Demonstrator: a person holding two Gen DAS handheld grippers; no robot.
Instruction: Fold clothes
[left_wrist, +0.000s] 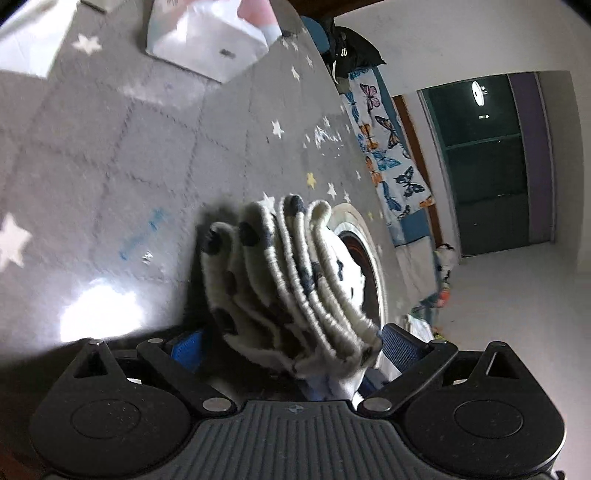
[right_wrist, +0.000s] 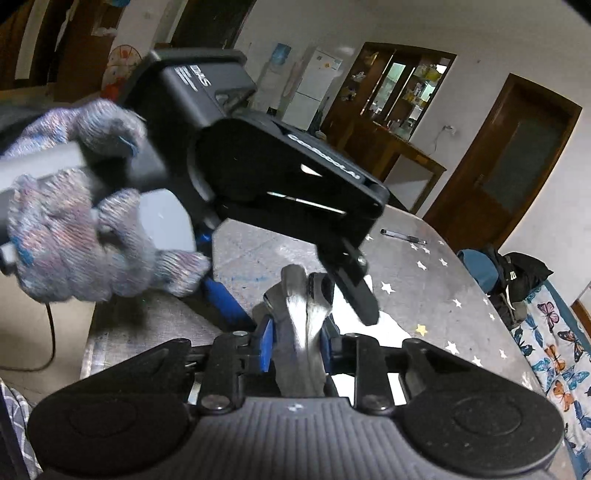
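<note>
Two grippers pinch bunched cloth: left gripper (left_wrist: 295, 347) a spotted garment (left_wrist: 291, 280), right gripper (right_wrist: 295, 350) grey fabric (right_wrist: 299, 332), probably the same soft, light piece; hold hems.

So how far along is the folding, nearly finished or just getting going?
Mid-way, it seems. Done: a white folded bundle already lies at the far end of the star-patterned table. In hand: the left tongs pinch a bunched cream garment with dark spots, and the right tongs grip grey cloth. Left: flattening and folding that piece, which is crumpled.
</note>
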